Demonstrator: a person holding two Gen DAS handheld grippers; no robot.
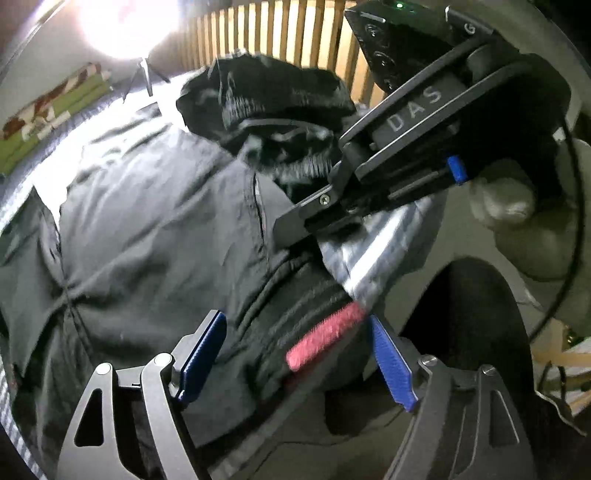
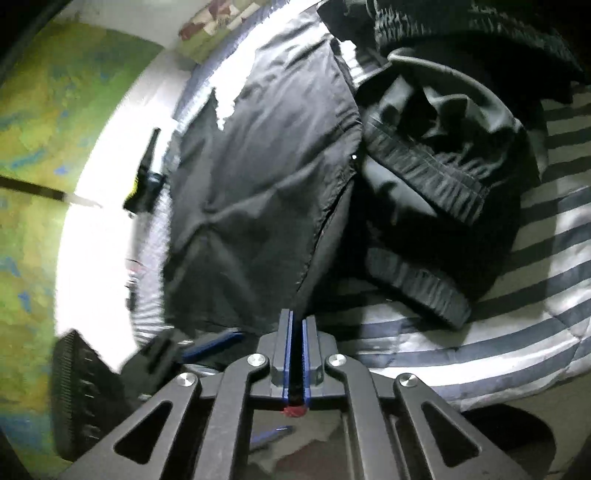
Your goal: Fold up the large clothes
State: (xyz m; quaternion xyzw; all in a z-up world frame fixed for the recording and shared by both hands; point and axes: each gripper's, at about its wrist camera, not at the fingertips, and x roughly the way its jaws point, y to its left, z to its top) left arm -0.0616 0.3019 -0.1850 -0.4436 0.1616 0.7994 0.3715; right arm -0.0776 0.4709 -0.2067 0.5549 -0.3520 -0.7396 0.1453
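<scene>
A large dark grey garment (image 1: 155,221) lies spread over the bed, with a red strip (image 1: 325,339) on its near ribbed edge. My left gripper (image 1: 295,321) hangs just above that edge. It is open wide, its blue pads (image 1: 203,354) stand either side of the red strip, and neither touches the cloth. My right gripper (image 1: 291,221) comes in from the upper right, held by a gloved hand (image 1: 506,199). In the right wrist view the right gripper (image 2: 296,319) is shut, with the garment's (image 2: 258,184) dark edge running into its pads.
A heap of other dark clothes (image 2: 424,166) with elastic bands lies beside the garment on the striped bedding (image 2: 517,295). Behind the bed stand a wooden slatted rail (image 1: 280,33) and a glaring lamp (image 1: 125,26). A green patterned cloth (image 1: 55,110) lies at the far left.
</scene>
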